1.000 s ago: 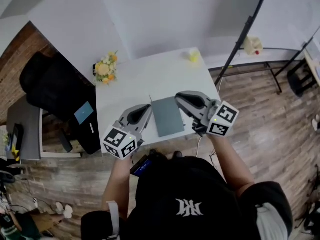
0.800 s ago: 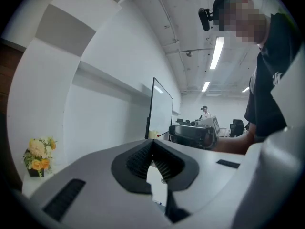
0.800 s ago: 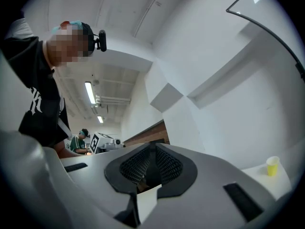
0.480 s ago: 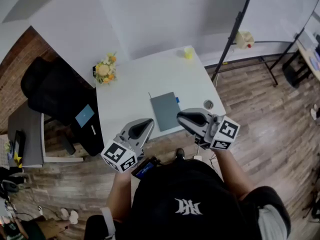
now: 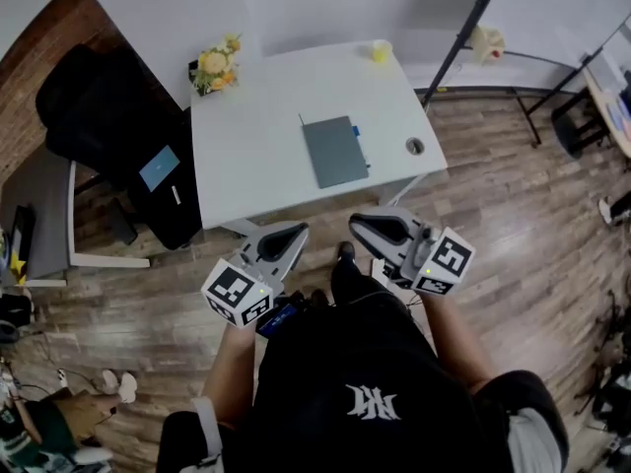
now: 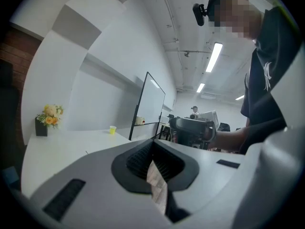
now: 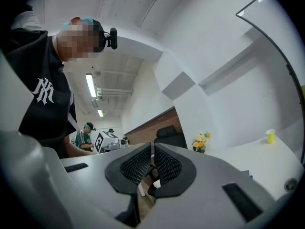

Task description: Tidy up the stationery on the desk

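A white desk (image 5: 256, 156) stands ahead of me. On it lies a grey notebook (image 5: 335, 151) with a small blue item (image 5: 356, 131) at its right edge. A yellow cup (image 5: 381, 51) sits at the far right corner, and shows far off in the left gripper view as a yellow cup (image 6: 112, 130). My left gripper (image 5: 296, 231) and right gripper (image 5: 357, 220) hang short of the desk's near edge, over the floor. Both are shut and empty: the left gripper's (image 6: 152, 144) pads meet, and so do those of the right gripper (image 7: 152, 149).
A flower pot (image 5: 217, 65) stands on the desk's far left corner, and a round cable hole (image 5: 415, 147) is near its right edge. A black office chair (image 5: 99, 146) is left of the desk. A black stand pole (image 5: 463, 33) leans at the right. The floor (image 5: 513, 195) is wooden.
The person has stepped back from the desk. The desk has slid up the head view, and both grippers, earlier over its near edge beside the notebook, now hang over the floor.
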Demonstrator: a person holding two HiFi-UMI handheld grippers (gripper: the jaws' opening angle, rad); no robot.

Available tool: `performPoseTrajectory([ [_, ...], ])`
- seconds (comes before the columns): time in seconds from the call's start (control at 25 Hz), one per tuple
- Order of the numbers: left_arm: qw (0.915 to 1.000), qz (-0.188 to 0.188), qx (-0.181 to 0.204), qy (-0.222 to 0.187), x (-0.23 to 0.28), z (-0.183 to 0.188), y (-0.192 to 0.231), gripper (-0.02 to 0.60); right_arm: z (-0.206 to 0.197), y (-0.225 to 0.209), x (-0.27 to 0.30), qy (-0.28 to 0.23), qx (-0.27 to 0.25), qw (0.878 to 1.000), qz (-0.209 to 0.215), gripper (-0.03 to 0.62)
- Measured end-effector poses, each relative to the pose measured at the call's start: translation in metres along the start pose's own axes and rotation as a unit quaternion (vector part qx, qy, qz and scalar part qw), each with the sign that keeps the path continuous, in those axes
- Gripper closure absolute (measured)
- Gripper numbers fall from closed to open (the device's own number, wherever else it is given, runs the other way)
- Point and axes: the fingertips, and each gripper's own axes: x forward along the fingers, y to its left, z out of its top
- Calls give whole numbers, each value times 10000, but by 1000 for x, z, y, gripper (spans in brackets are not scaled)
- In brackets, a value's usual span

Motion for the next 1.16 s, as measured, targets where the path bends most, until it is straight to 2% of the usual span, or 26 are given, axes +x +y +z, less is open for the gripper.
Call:
performPoseTrajectory([
  [0.12, 9999, 16, -124, 38, -20, -22, -14, 578, -17, 25, -7, 10, 28, 9999, -120, 549],
  [0.36, 9996, -159, -201, 81, -34, -33, -26, 578, -35, 52, -8, 295, -13, 9996, -12, 551],
  [0.68, 9996, -160, -224, 75, -41, -31, -21, 578, -36, 56, 15, 441, -66, 9989, 157, 551],
  [1.16, 9992, -318, -216, 140, -29, -30, -14, 578, -34, 36, 14, 393, 116, 9992, -28, 551],
])
